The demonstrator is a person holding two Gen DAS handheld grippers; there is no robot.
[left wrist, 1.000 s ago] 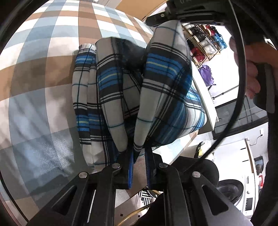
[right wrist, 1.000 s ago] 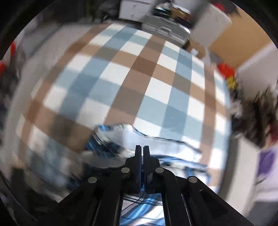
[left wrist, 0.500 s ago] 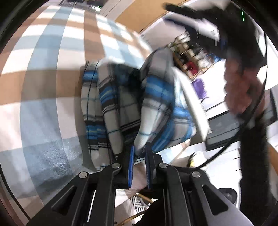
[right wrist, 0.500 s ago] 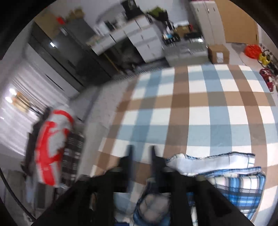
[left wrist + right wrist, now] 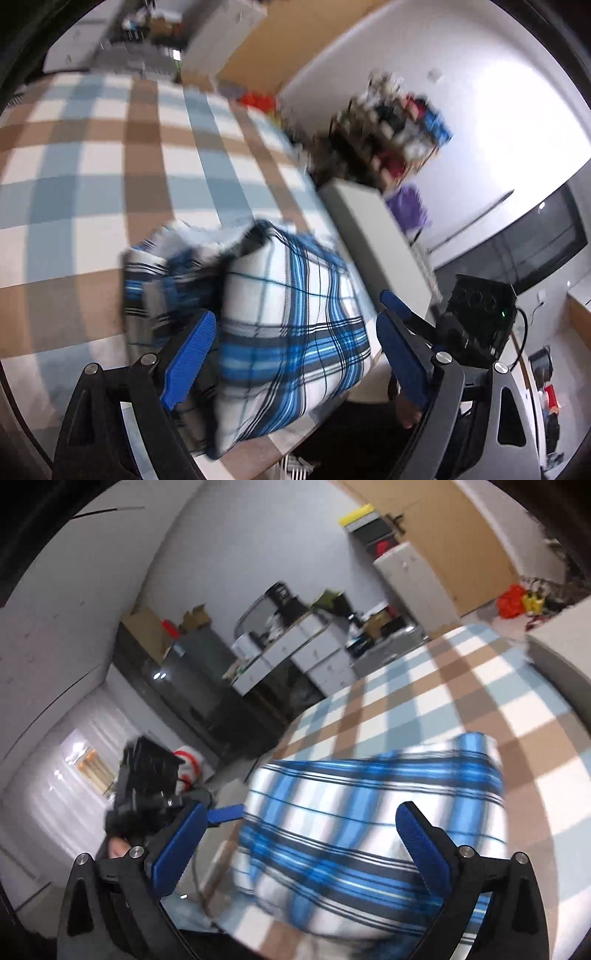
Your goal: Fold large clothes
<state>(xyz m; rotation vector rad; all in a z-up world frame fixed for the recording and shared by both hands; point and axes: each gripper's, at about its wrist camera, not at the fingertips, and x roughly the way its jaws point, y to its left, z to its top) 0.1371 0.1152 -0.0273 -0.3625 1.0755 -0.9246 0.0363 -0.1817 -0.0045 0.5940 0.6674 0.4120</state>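
A folded blue, white and black plaid garment lies in a thick bundle near the edge of the checked surface. My left gripper is open, its blue fingers wide apart on either side of the bundle and holding nothing. In the right wrist view the same garment lies on the checked surface. My right gripper is open above it, fingers apart and empty. The other gripper shows at the left of that view.
A white block stands past the surface's right edge. A cluttered shelf stands behind it. In the right wrist view, white drawers and a dark cabinet stand beyond the far edge.
Both grippers have opened and let go of the plaid garment. The raised fold has dropped onto the bundle. Both grippers have pulled back towards the near edge.
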